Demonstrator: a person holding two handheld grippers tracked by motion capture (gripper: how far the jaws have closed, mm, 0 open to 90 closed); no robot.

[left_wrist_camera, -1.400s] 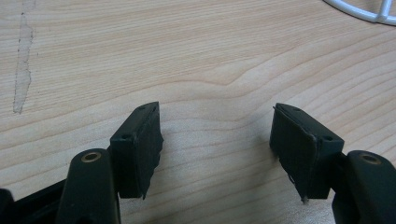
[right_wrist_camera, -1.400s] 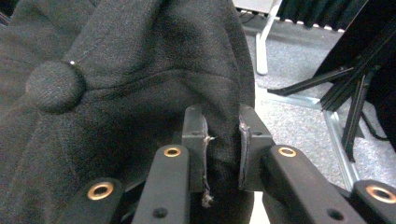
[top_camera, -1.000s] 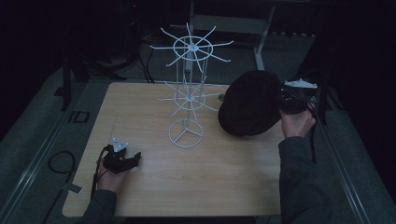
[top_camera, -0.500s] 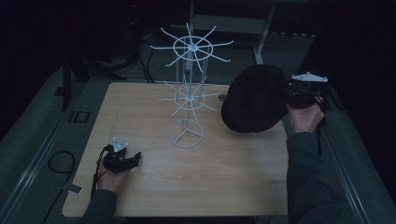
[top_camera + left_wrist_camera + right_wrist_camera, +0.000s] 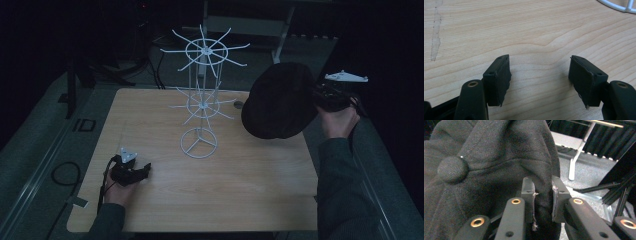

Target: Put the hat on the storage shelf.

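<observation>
Right gripper view shows our right tool (image 5: 543,188) clamped on a fold of the dark cap (image 5: 486,162), whose top button (image 5: 452,170) sits to the left of the jaws. From the high view, we hold that cap (image 5: 280,102) in the air over the tabletop's (image 5: 250,175) right edge, beside the white wire rack (image 5: 202,100). Our left tool (image 5: 540,75) rests on the tabletop near its front left corner, jaws spread wide with nothing between them.

High view dim and murky; both gripper views brighter, sharp.
</observation>
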